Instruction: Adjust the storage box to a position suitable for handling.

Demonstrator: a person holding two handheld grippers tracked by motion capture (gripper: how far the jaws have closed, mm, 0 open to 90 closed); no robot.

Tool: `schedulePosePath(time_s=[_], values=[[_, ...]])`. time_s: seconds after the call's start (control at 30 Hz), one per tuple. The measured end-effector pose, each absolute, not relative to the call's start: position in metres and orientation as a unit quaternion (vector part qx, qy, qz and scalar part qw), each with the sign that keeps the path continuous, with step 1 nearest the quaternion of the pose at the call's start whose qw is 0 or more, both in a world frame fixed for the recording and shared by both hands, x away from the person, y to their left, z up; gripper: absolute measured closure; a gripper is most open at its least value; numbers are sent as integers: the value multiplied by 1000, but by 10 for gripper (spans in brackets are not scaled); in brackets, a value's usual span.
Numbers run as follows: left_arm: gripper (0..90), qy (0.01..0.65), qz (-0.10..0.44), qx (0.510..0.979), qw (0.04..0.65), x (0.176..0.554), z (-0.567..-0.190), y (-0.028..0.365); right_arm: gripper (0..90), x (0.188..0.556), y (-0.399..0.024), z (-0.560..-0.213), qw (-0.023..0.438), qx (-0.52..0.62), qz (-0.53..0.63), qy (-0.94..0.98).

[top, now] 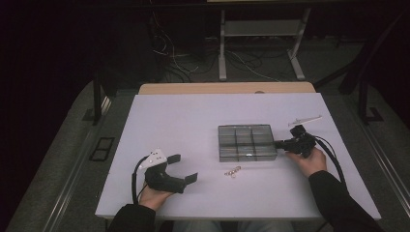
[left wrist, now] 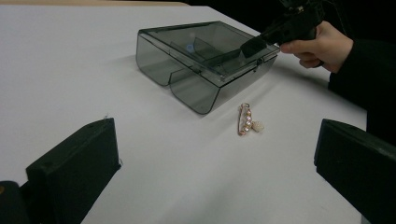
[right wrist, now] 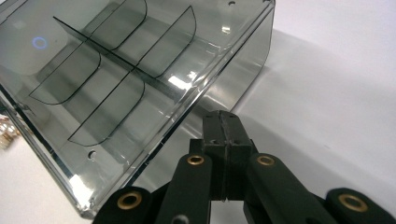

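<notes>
A smoky clear plastic organiser box [top: 246,141] with several compartments lies closed on the white table [top: 183,116]. My right gripper [top: 279,143] is at the box's right side with its jaws pressed together and nothing visible between them. In the right gripper view, the right gripper [right wrist: 223,121] tips sit just at the box's [right wrist: 116,84] rim. A small gold clip with pearls [top: 232,171] lies in front of the box. My left gripper [top: 183,167] rests at the front left, open wide and holding nothing. In the left gripper view, the clip [left wrist: 247,120] and box [left wrist: 201,60] lie ahead of its jaws.
A thin white strip [top: 304,119] lies on the table behind my right hand. A wooden tabletop [top: 227,88] adjoins the far edge. Beyond it stand desk legs [top: 222,53] and loose cables [top: 179,58] on the floor.
</notes>
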State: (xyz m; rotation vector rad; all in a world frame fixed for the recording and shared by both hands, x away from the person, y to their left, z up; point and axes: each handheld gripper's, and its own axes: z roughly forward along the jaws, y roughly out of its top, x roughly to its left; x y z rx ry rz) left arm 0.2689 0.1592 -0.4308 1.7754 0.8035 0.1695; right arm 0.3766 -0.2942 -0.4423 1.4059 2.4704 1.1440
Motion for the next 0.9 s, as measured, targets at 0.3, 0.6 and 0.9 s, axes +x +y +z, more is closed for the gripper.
schedulePosePath(time_s=[0.3, 0.6, 0.9], values=[[0, 339, 72, 754, 558, 269, -431, 158, 892, 379, -272, -447, 43, 439, 356, 824], [0, 341, 70, 752, 560, 269, -431, 159, 889, 377, -257, -446, 41, 428, 350, 832], [0, 341, 69, 752, 560, 269, -431, 159, 886, 378, -250, -447, 36, 422, 352, 835]])
